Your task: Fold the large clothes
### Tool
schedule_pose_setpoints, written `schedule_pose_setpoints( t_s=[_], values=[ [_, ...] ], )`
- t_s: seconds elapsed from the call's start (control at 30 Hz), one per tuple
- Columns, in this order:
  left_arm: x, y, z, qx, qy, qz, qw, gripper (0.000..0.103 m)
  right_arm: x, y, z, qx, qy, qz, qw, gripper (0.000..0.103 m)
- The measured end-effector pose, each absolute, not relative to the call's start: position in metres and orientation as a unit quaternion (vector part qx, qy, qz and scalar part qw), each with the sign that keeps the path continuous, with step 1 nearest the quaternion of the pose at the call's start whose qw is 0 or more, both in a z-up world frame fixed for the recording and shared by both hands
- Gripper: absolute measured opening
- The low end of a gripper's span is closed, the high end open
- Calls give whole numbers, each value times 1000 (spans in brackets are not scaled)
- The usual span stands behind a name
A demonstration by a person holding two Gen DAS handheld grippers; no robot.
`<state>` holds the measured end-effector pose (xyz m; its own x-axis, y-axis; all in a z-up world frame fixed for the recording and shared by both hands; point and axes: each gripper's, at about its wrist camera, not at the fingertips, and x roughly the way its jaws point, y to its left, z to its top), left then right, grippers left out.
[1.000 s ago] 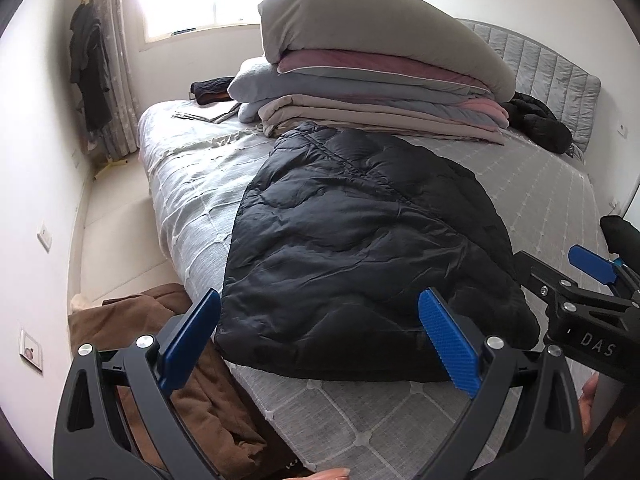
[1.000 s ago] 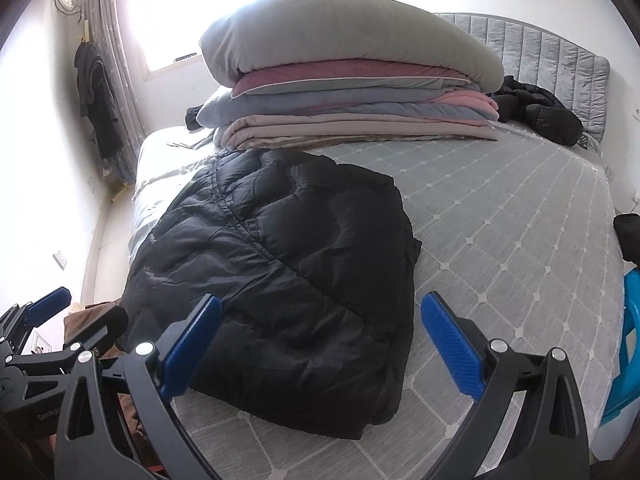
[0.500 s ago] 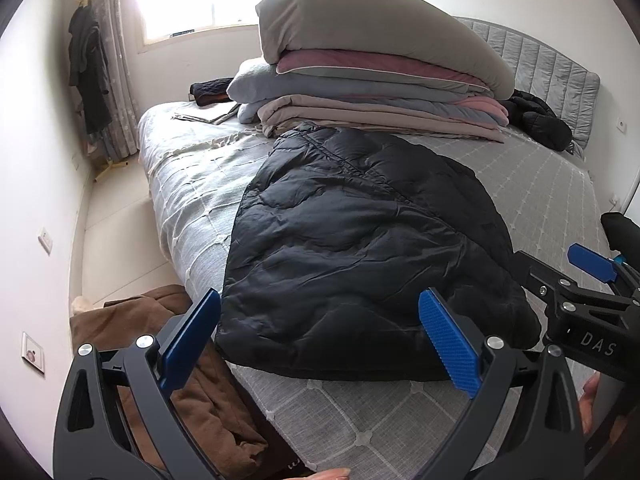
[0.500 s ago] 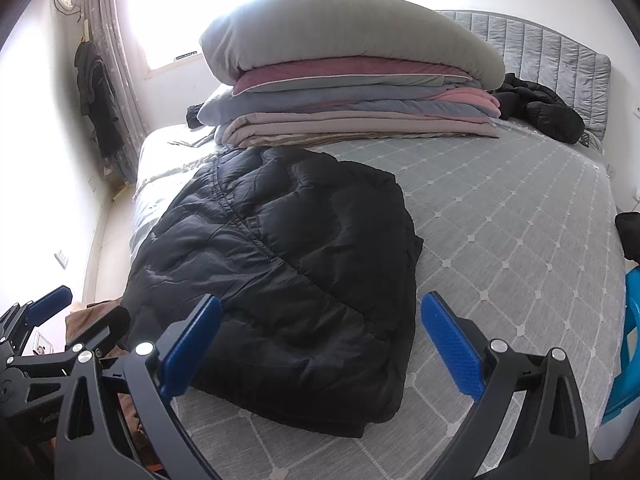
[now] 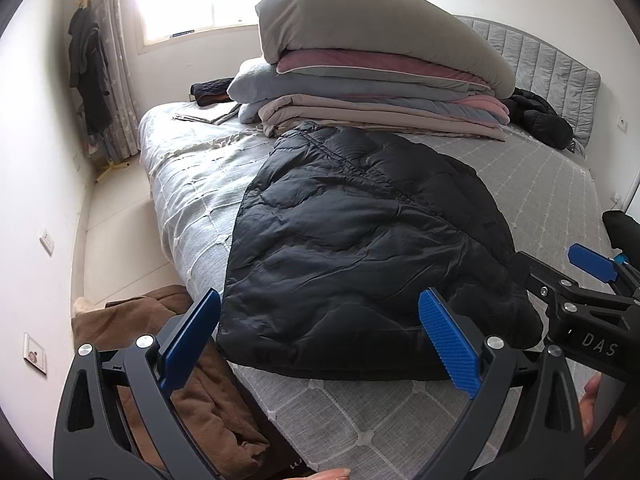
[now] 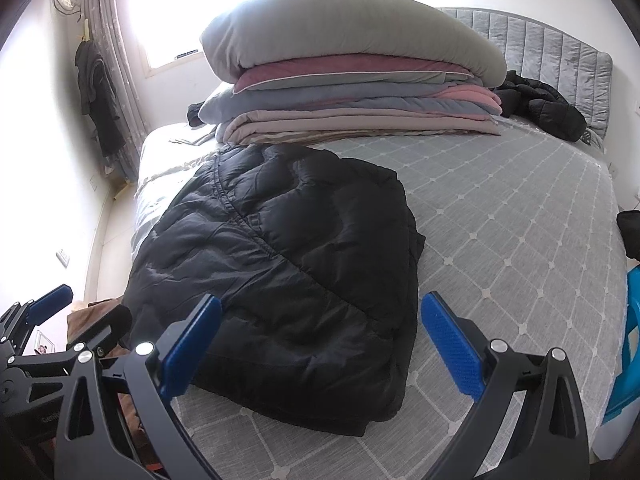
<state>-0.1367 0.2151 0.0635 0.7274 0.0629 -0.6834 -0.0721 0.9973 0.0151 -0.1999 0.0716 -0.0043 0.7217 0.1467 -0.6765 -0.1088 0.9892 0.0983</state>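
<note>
A: Since the black puffer jacket [image 5: 360, 256] lies folded on the bed [image 6: 520, 240], what are the grippers doing?
B: Left gripper [image 5: 320, 340] & right gripper [image 6: 320, 340] hover at its near edge, jaws wide, empty, prob. lining up a grab.

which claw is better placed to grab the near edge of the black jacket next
Left, marginally. The left claw, open, frames the black jacket near hem squarely; the right claw, also open, sits toward its right corner, partly over bare bed.

Left gripper [image 5: 320, 336] and right gripper [image 6: 322, 338] both hovered side by side, jaws spread wide, blue pads [image 5: 450, 338] gripping nothing.
</note>
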Motion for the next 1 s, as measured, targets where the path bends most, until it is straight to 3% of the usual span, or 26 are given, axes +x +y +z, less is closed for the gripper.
schedule_pose_setpoints(
  t_s=[1.0],
  values=[
    [-136,218,64,-5,368,38,929,95,-200,71,-4,27,371,75,925,96]
  ],
)
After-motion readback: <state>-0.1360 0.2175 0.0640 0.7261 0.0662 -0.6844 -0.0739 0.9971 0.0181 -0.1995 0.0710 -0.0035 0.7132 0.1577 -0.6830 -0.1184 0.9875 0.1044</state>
